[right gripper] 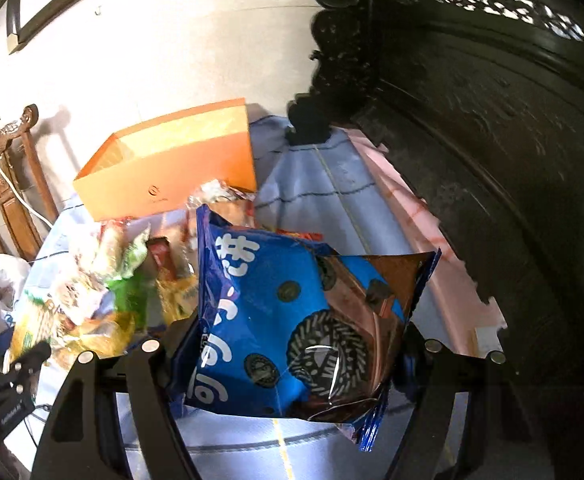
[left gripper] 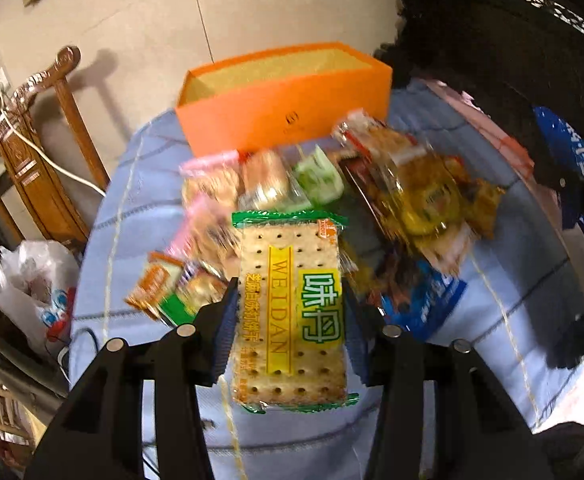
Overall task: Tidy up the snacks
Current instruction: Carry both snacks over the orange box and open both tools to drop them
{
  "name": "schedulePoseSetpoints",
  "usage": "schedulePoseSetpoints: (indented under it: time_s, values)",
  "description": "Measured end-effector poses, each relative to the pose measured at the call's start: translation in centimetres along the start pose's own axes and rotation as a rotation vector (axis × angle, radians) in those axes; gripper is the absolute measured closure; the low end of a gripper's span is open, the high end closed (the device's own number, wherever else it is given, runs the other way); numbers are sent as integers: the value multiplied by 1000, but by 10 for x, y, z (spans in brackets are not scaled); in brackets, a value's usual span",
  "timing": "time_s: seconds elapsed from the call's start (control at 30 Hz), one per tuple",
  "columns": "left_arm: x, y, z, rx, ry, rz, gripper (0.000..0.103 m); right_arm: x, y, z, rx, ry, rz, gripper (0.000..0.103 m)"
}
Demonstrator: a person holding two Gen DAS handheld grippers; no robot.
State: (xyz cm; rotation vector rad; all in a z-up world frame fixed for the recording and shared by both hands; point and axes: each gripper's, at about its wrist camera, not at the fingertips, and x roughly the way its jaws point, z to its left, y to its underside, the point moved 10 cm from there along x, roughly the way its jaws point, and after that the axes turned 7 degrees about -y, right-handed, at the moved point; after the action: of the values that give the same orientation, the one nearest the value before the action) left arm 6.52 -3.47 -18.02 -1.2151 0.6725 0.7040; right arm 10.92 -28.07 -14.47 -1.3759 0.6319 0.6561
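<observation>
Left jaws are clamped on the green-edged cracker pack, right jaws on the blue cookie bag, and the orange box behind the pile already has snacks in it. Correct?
Not quite. The left gripper does clamp the cracker pack and the right gripper the blue cookie bag, but the orange box shows only bare lining inside in the left wrist view; no snacks are visible in it.

- Cracker packet (left gripper: 292, 312): clear glossy plastic film with green printed ends.
- Blue cookie bag (right gripper: 292, 320): shiny foil-like plastic, creased, catching glare.
- Orange box (left gripper: 284, 100): matt smooth cardboard, with a paler, grainy lining inside.
- Table (left gripper: 511, 280): covered in pale blue woven cloth with thin stitched lines, soft and matt.
- Fingers (left gripper: 228, 328): matt black plastic with ribbed blue pads; small round metal pins shine.
- Chair (left gripper: 40, 152): carved, varnished brown wood.
- Bag (left gripper: 24, 280) beside it: thin, crinkled white plastic.
</observation>
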Motion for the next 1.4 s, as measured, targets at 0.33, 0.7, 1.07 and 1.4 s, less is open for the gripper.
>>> schedulePoseSetpoints:
  time_s: [0.33,0.7,1.07,1.4]
  values:
    - [11,-92,36,-52,-30,-64,57,13,-79,55,-61,-109,-32,26]
    - [96,-224,84,-135,-110,-96,57,99,-195,108,-147,-201,-61,26]
    - [199,-275,102,-162,-131,-2,57,207,-238,125,-185,-189,13,26]
    - [223,-274,105,-190,-109,30,53,239,-235,131,-180,-180,90,16]
